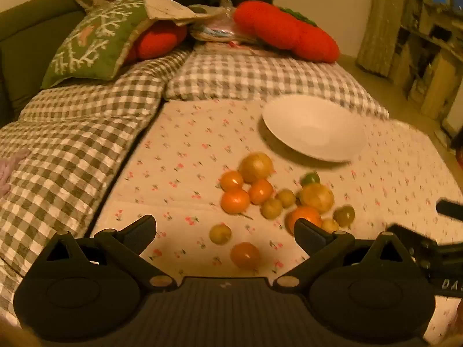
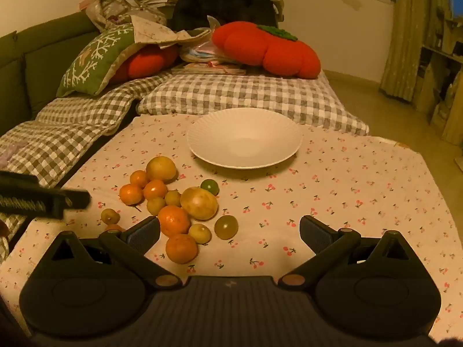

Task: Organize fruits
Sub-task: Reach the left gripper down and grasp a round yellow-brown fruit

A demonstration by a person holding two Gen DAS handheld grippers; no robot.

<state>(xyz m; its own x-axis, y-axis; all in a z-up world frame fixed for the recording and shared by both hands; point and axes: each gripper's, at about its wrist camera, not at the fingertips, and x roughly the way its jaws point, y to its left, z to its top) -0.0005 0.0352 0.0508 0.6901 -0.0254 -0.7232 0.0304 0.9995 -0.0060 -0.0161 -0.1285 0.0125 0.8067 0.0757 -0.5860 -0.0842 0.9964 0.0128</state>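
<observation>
I see cherry-print cloth-covered surface [image 2: 347, 190]; white ribbed ceramic plate [image 2: 244, 137] on it, cluster of orange and yellow-green round fruits [image 2: 173, 202] beside plate.

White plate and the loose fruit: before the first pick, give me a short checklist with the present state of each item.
1. White plate has nothing in it: ok.
2. Fruit pile lies on the cherry-print cloth, near side of the plate, apart from it: ok.
3. Left gripper open, nothing between its jaws: ok.
4. Right gripper open, nothing held: ok.
5. Green lime unobstructed at the pile's plate side: ok.
6. Fruit hidden behind the right gripper's left finger: cannot tell.
</observation>
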